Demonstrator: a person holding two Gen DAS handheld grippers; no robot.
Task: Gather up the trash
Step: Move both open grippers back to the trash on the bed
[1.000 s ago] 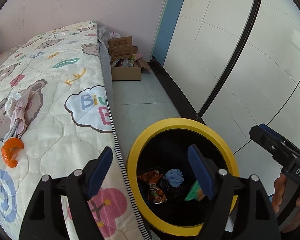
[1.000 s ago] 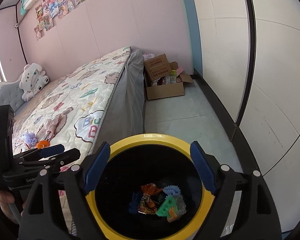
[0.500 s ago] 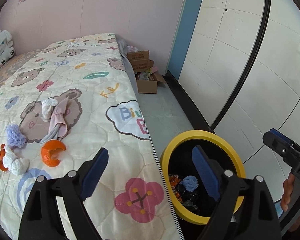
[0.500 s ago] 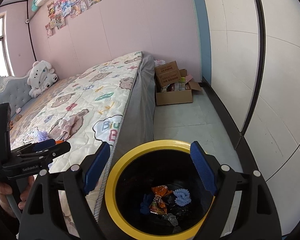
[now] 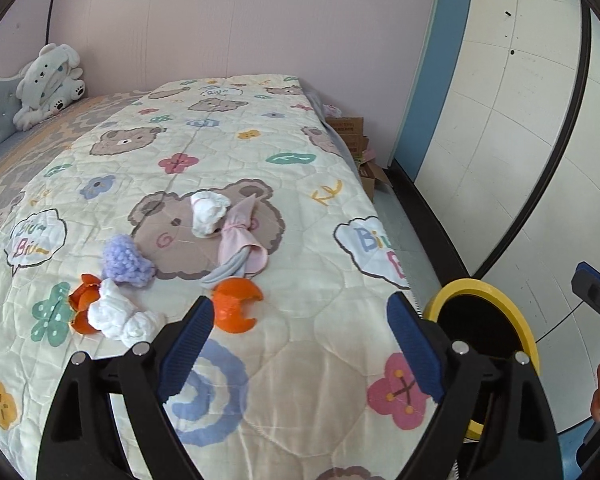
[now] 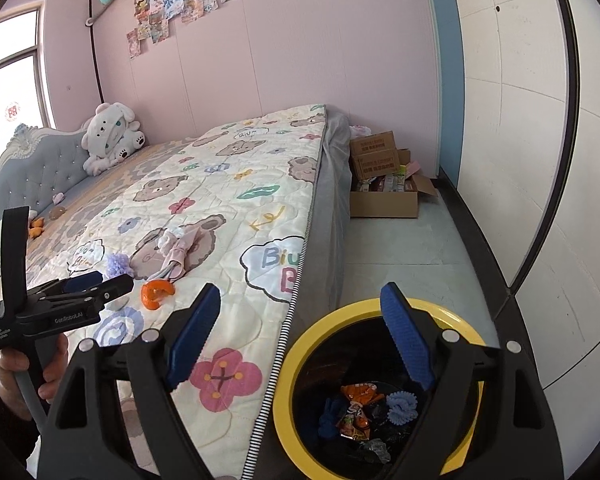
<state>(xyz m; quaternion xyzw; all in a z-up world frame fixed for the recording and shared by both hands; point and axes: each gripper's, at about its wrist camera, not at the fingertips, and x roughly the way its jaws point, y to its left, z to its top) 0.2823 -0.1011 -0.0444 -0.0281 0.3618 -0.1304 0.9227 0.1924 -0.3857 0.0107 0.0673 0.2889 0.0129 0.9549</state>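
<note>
My left gripper (image 5: 300,340) is open and empty above the bed quilt (image 5: 300,208). Just ahead of it lies an orange peel (image 5: 236,308). Further left lie a white crumpled tissue (image 5: 120,318), another orange peel (image 5: 82,304), a purple yarn ball (image 5: 124,258), a white wad (image 5: 208,212) and a pink cloth strip (image 5: 242,236). The yellow-rimmed black bin (image 5: 496,320) stands on the floor beside the bed. My right gripper (image 6: 300,340) is open and empty above the bin (image 6: 300,384), which holds wrappers (image 6: 356,404) and a blue pompom (image 6: 400,404).
A cardboard box (image 6: 384,184) sits on the floor by the far wall. White wardrobe panels (image 6: 540,160) run along the right. A plush toy (image 5: 46,84) sits at the headboard. The left gripper shows in the right wrist view (image 6: 88,292).
My left gripper has swung left from over the bin to over the bed, bringing the trash items on the quilt into view. The right gripper has stayed above the bin, drifting slightly left.
</note>
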